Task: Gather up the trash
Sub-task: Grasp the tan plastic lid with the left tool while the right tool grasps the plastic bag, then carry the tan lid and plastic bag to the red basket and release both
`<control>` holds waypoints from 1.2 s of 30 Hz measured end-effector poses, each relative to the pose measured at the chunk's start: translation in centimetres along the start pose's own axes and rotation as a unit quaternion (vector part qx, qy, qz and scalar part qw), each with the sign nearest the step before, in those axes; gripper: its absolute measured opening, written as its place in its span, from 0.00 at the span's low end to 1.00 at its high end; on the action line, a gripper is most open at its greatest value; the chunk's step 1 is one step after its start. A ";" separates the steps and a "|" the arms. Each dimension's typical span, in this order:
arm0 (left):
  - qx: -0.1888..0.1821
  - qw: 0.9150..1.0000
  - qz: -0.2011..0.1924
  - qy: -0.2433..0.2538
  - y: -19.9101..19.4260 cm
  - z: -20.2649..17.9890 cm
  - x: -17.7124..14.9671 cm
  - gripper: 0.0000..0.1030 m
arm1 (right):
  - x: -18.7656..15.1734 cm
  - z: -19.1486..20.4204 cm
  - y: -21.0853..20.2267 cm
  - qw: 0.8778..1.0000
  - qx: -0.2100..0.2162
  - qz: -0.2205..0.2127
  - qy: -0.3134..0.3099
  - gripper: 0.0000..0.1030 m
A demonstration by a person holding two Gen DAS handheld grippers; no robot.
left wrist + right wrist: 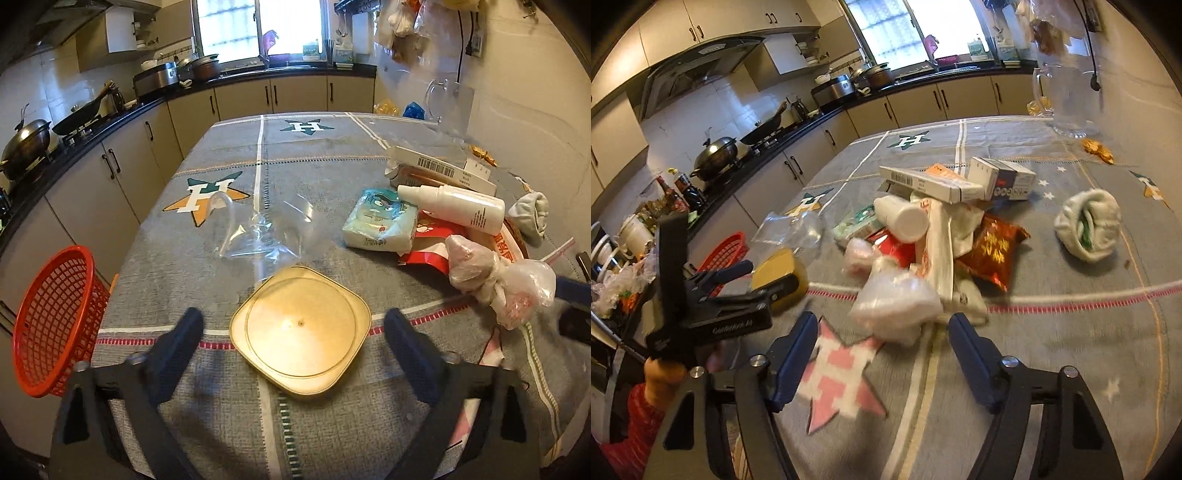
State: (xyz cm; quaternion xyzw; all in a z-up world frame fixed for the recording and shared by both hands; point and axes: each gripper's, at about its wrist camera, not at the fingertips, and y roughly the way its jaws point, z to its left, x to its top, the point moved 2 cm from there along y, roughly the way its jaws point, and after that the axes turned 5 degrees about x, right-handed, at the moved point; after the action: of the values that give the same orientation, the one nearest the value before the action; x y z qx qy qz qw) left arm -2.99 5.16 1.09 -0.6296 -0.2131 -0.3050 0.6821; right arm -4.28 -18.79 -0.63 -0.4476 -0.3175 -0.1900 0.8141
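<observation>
A square yellow lid (299, 328) lies flat on the grey tablecloth. My left gripper (295, 330) is open, one finger on each side of the lid, with neither pad touching it. A crumpled clear plastic bag (258, 236) lies just beyond the lid. My right gripper (882, 325) is open, its tips just short of a knotted white plastic bag (894, 299) at the near edge of a trash pile. The pile holds a white bottle (905, 218), a red snack packet (993, 251) and cardboard boxes (934, 182). A red mesh basket (51, 321) hangs off the table's left edge.
A rolled pale cloth (1087, 225) lies to the right of the pile, and a gold wrapper (1099, 149) lies farther back. A glass pitcher (1067, 103) stands at the far right corner against the wall. A kitchen counter (92, 125) with woks runs along the left.
</observation>
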 end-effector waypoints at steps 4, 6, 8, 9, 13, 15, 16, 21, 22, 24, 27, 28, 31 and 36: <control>-0.002 1.000 0.008 0.000 0.4 0.0 -0.1 0.72 | 1.3 -0.3 1.5 1.000 -0.024 0.001 -0.004 0.64; -0.010 1.000 0.010 0.001 0.2 -0.1 -0.3 0.72 | 1.6 -0.5 2.5 0.999 -0.035 0.014 -0.004 0.57; -0.015 1.000 0.010 0.000 -0.1 -0.1 -0.5 0.72 | 1.4 -0.5 2.9 0.999 -0.041 0.018 -0.009 0.49; -0.019 1.000 0.010 -0.001 -0.3 -0.1 -0.6 0.72 | 1.3 -0.3 2.8 0.999 -0.047 0.013 -0.017 0.46; -0.033 0.999 0.001 -0.013 -1.5 0.2 -1.2 0.72 | 1.0 0.4 1.9 0.998 -0.046 0.009 -0.031 0.36; -0.038 0.999 -0.004 -0.019 -2.3 0.3 -1.5 0.72 | 0.7 0.6 1.4 0.998 -0.047 0.004 -0.034 0.36; -0.041 0.999 -0.007 -0.023 -2.7 0.3 -1.6 0.72 | 0.6 0.4 1.2 0.998 -0.045 0.002 -0.032 0.36; -0.047 0.998 -0.021 -0.025 -4.3 0.3 -1.6 0.72 | 0.6 0.5 -0.3 0.999 -0.031 -0.011 -0.021 0.35; -0.047 0.998 -0.023 -0.025 -4.5 0.4 -1.5 0.72 | 0.6 0.6 -0.6 0.999 -0.027 -0.012 -0.021 0.35; -0.046 0.998 -0.027 -0.026 -4.9 0.5 -1.4 0.72 | 0.7 0.9 -0.9 0.999 -0.022 -0.014 -0.020 0.35; -0.042 0.998 -0.034 -0.030 -5.7 0.9 -1.3 0.72 | 0.9 1.5 -1.0 1.000 -0.010 -0.013 -0.022 0.35; -0.041 0.998 -0.035 -0.031 -5.9 1.1 -1.2 0.72 | 0.9 1.7 -1.0 1.000 -0.006 -0.012 -0.023 0.36; -0.032 0.998 -0.042 -0.038 -6.5 1.9 -1.0 0.72 | 1.3 2.9 -0.8 0.999 0.006 -0.008 -0.032 0.36; -0.011 0.997 -0.053 -0.058 -7.6 4.8 -0.6 0.72 | 3.0 5.6 0.1 0.998 0.041 0.003 -0.047 0.36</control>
State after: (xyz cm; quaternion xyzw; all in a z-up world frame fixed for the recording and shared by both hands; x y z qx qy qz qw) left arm -8.15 9.79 6.78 -0.6414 -0.2821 -0.3064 0.6444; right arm -3.98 -14.04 3.60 -0.4233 -0.3617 -0.1533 0.8164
